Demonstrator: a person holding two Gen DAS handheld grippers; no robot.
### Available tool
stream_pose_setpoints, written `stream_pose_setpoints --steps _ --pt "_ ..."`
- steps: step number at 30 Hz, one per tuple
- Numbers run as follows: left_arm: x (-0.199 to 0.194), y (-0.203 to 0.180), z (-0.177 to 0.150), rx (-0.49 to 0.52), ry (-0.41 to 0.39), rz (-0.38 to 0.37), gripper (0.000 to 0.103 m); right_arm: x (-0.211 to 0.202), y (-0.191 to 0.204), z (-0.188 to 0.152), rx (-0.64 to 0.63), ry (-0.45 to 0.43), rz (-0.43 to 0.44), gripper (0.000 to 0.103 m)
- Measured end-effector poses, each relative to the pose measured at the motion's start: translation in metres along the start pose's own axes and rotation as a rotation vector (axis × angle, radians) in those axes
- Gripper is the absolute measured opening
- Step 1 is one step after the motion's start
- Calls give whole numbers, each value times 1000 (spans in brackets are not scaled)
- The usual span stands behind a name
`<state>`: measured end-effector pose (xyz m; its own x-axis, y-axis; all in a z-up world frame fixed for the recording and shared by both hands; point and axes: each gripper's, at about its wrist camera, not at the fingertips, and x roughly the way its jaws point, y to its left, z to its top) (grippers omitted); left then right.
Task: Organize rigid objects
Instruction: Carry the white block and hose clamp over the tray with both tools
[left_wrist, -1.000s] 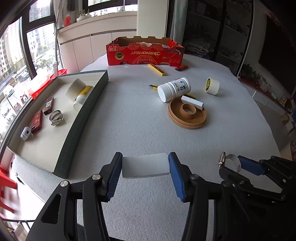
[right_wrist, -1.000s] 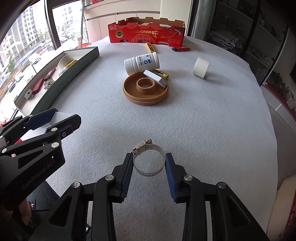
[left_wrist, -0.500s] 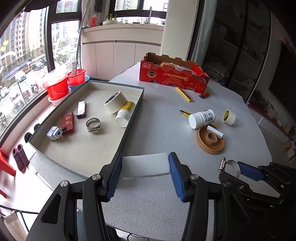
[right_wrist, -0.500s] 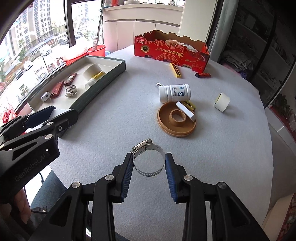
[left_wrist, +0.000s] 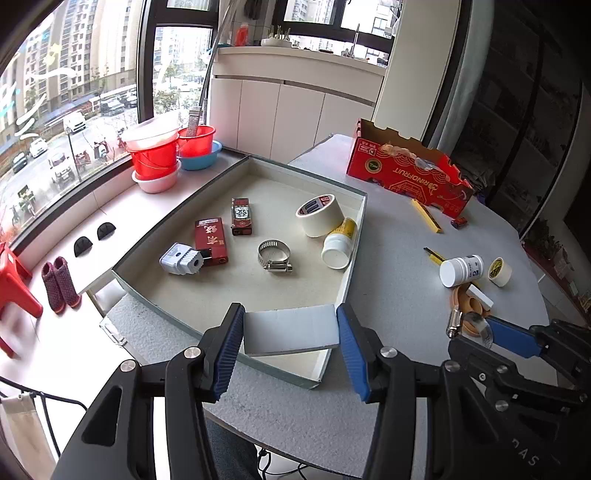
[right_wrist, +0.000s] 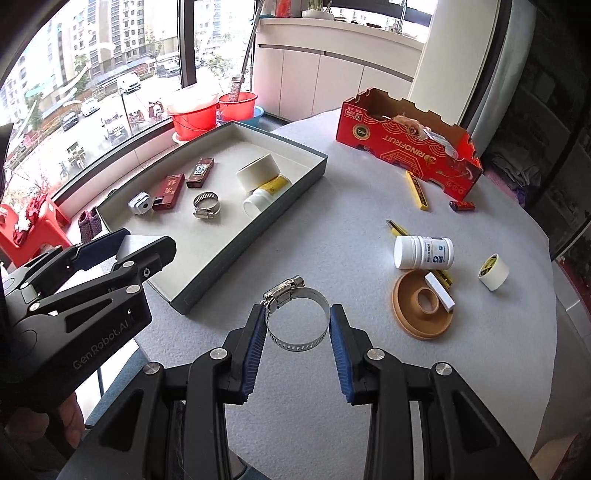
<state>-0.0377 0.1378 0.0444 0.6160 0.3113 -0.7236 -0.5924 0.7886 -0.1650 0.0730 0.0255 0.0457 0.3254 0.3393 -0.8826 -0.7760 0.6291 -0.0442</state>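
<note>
My left gripper (left_wrist: 290, 334) is shut on a white rectangular block (left_wrist: 290, 330) and holds it high over the near end of the green-walled tray (left_wrist: 352, 254). My right gripper (right_wrist: 297, 323) is shut on a metal hose clamp (right_wrist: 298, 319) and holds it above the grey table, right of the tray (right_wrist: 258, 225). The tray holds a tape roll (left_wrist: 319, 215), a white bottle (left_wrist: 338, 243), another hose clamp (left_wrist: 274, 254), two red boxes (left_wrist: 211, 240) and a small grey device (left_wrist: 181, 258).
On the table (right_wrist: 332, 229) lie a white bottle (right_wrist: 423, 252), a brown round dish (right_wrist: 423, 308) with a white block (right_wrist: 439, 291), a small tape roll (right_wrist: 493, 271), yellow cutters (right_wrist: 417, 190) and a red cardboard box (right_wrist: 406, 144). Red buckets (left_wrist: 157, 155) stand by the window.
Both grippers have risen and swung left with their loads. The left gripper with the white block now hangs over the tray's near end.
</note>
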Motion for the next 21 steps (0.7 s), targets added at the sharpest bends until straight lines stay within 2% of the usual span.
stream_pose_setpoints --steps 9,21 --pt "4 50 21 -78 -13 78 54 16 28 36 -37 2 76 36" --pt "23 75 39 -91 8 141 54 42 67 76 -97 25 181 36"
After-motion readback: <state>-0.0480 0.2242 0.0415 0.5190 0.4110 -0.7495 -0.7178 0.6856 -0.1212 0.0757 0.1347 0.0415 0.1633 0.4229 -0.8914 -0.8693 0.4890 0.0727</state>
